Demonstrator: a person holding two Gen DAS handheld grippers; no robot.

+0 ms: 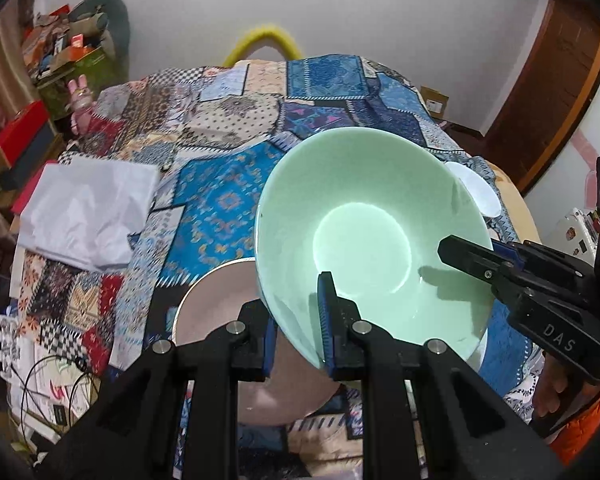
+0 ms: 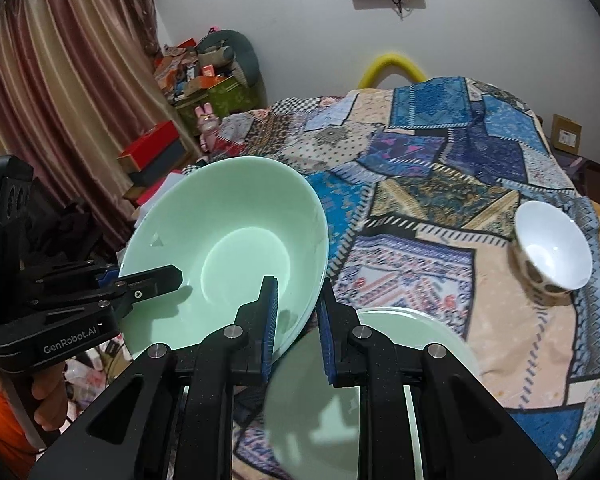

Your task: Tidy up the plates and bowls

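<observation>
Patchwork cloth (image 1: 228,200) covers the table in both views. Each claw is clamped on the rim of the green bowl (image 1: 364,232), held tilted above the cloth: the left claw (image 1: 298,336) at lower centre of its own view, the right claw (image 2: 296,332) likewise. Only the left view shows a pink plate (image 1: 216,304) at lower left; only the right shows the whole white patterned bowl (image 2: 552,252) (middle right) and a green plate (image 2: 312,420) below.

Green bowl (image 1: 364,232) hides most of the white bowl (image 1: 478,190).
</observation>
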